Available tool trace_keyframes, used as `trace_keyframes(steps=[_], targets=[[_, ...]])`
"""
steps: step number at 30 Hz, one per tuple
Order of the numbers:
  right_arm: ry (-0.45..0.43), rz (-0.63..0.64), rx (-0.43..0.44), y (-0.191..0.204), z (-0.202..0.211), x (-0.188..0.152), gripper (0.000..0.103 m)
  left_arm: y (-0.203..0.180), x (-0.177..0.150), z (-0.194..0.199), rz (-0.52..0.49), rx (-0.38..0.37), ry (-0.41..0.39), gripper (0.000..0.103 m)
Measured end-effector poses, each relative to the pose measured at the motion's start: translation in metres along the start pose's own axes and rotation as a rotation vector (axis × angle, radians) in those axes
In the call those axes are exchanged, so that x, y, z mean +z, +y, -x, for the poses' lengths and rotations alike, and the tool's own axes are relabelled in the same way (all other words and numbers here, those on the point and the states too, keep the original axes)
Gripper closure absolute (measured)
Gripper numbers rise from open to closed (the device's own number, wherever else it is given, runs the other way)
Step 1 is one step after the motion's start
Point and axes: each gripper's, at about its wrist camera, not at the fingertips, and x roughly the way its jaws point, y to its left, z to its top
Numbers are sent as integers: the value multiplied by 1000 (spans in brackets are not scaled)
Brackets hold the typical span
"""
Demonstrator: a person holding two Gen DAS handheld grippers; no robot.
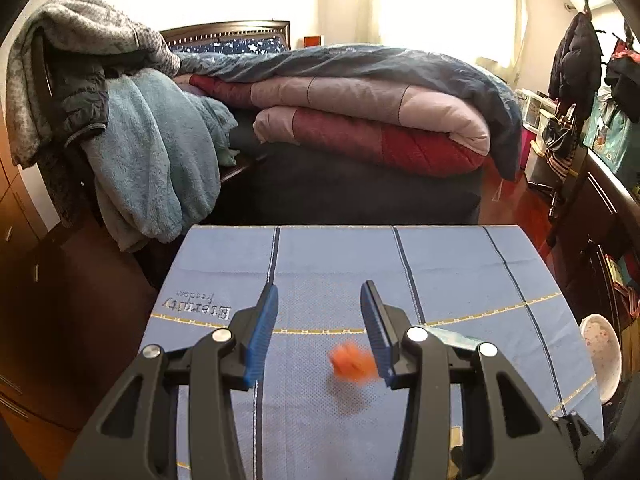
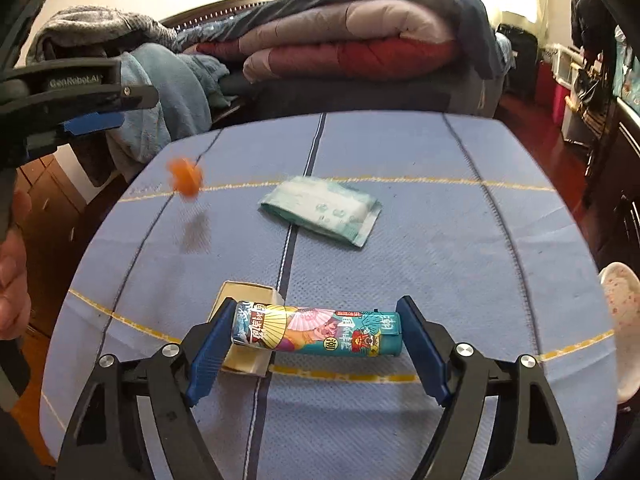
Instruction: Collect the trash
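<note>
Your right gripper [image 2: 312, 344] straddles the printed tube [image 2: 316, 334] lying on the blue tablecloth [image 2: 440, 280]; pad contact at its ends unclear. Your left gripper [image 1: 320, 332] is released, holding nothing; blurred orange scrap [image 1: 352, 364] below it. Teal packet [image 2: 320, 210] lies mid-table, small box [image 2: 248, 300] behind the tube.

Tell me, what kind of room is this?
Probably a bedroom: a bed piled with folded quilts, clothes heaped on a chair, and coats hanging by the window.
</note>
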Motion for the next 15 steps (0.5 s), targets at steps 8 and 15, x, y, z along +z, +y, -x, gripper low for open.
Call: trace_keyframes(steps=[8, 15], targets=[[-55, 20, -20, -3, 36, -5, 23, 0, -4, 31, 1, -9, -32, 59], [-92, -1, -27, -14, 63, -16, 23, -28, -41, -14, -87, -52, 122, 33]])
